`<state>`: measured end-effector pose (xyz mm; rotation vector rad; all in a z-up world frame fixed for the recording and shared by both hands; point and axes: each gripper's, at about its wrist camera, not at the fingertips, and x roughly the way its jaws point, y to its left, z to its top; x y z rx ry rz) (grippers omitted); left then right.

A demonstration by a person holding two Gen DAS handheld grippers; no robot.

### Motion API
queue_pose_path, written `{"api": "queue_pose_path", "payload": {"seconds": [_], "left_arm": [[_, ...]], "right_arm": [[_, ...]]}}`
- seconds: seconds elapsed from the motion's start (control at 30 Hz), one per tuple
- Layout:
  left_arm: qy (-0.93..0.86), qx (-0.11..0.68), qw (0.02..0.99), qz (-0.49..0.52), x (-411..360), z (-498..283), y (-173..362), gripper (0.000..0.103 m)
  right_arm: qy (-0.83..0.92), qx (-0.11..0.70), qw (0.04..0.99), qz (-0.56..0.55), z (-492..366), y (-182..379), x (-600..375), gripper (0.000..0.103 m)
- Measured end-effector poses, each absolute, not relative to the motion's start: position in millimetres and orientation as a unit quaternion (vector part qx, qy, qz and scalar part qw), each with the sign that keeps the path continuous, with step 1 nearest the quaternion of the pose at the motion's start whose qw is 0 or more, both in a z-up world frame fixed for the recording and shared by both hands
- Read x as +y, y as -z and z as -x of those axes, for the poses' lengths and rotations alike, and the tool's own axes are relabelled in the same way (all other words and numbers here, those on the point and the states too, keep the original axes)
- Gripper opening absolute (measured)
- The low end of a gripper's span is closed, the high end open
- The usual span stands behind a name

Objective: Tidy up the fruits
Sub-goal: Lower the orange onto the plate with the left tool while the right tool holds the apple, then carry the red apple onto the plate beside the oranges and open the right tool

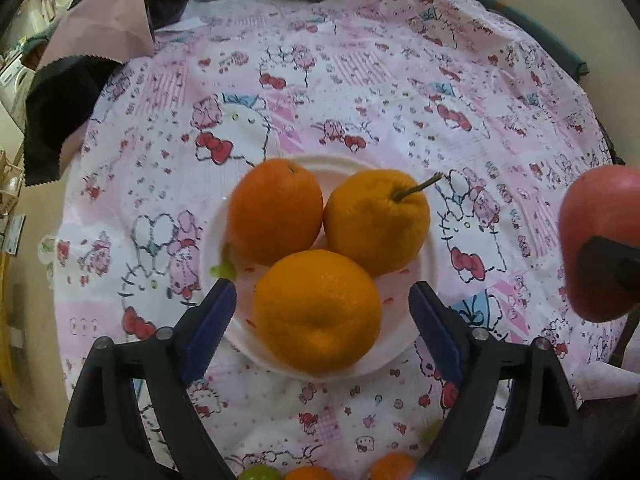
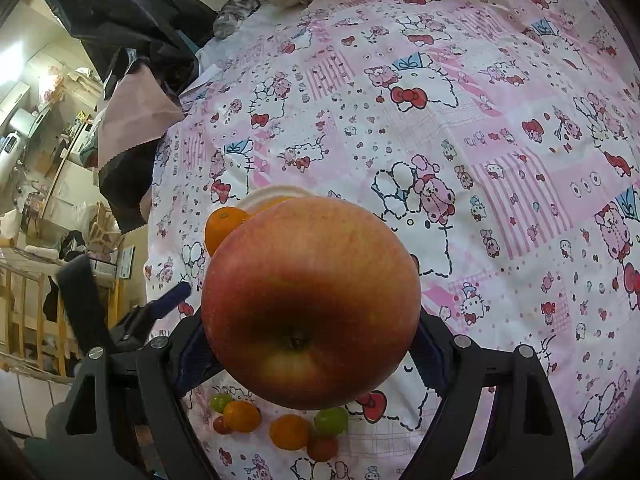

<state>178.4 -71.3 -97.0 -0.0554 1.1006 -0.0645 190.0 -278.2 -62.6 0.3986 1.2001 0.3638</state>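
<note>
Both tools alike: left gripper [image 1: 322, 304] and right gripper [image 2: 312, 344] each have two matte black plastic fingers with triangular cut-outs, round silver screws [image 1: 164, 333] at the pivots, and dark blue ridged pads [image 1: 210, 330] lining the inner faces.

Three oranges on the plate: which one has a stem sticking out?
The orange at the back right of the plate, stem orange: a thin twig juts from its top. The other two show none.
</note>
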Motion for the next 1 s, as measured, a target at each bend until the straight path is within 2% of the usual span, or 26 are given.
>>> {"api": "queue_pose_path", "payload": {"seconds": [0.43,0.73,1.0], "left_arm": [[0.020,0.516,0.857,0.010,-41,-143,42,0.086],[-0.021,0.499,0.866,0.033,-12,-146,41,0.086],[-0.052,0.525,0.844,0.093,15,-157,45,0.086]], "right_arm": [[-0.210,0.518,0.812,-0.168,-196,40,-257,0.086],[-0.246,0.518,0.809,-0.132,-257,26,-211,0.086],[-0.228,0.561,0.794,-0.057,-319,61,-139,0.086]]}}
